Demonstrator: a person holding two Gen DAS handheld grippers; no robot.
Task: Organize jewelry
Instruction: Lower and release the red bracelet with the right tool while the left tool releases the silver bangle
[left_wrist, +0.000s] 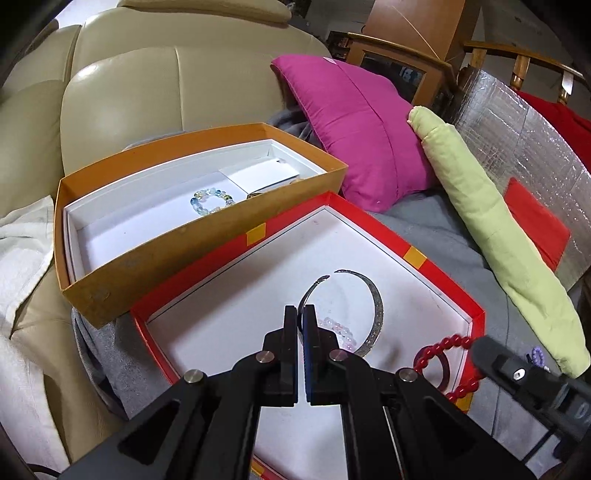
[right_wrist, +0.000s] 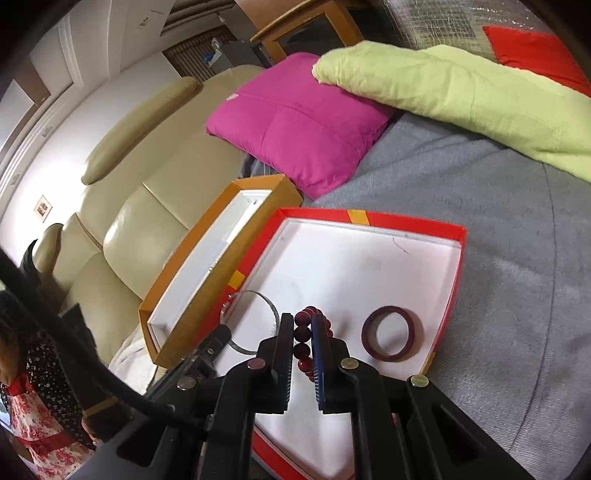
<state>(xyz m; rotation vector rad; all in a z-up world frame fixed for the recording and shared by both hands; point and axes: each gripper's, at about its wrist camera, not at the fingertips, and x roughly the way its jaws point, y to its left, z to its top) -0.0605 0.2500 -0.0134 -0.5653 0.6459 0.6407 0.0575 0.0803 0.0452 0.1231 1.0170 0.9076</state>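
No readable text anywhere. Left gripper (left_wrist: 301, 314) clamped on silver bangle (left_wrist: 376, 310) in red box (left_wrist: 476, 317); right gripper (right_wrist: 303, 321) clamped on red beads (right_wrist: 303, 341).

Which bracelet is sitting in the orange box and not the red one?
The pale blue-green beaded bracelet. It lies alone in the orange box; the other bracelets are over in the red box.

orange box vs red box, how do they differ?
The orange box has taller walls; the red box is shallow, with yellow patches on its rim. The orange box holds a pale bead bracelet and a white card; the red box holds a glittery bangle. Both are open and white inside.
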